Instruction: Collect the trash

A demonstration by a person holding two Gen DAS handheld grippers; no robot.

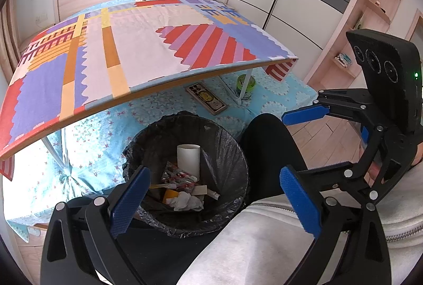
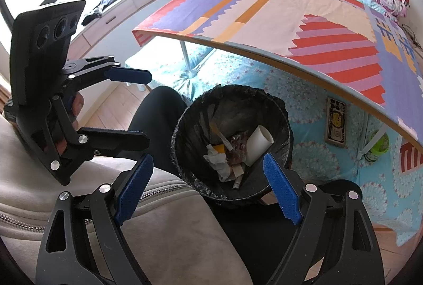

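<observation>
A low table under a bright patchwork-print cloth (image 1: 137, 47) stands over the blue floral bedspread (image 1: 87, 147). Before it sits a round bin lined with a black plastic bag (image 1: 232, 152), holding a white cardboard tube (image 1: 188, 158), crumpled tissue (image 1: 186, 201) and wrappers. Above the bin, the left gripper (image 1: 214, 201) and right gripper (image 2: 208, 188) both hang with jaws spread apart, gripping nothing.
</observation>
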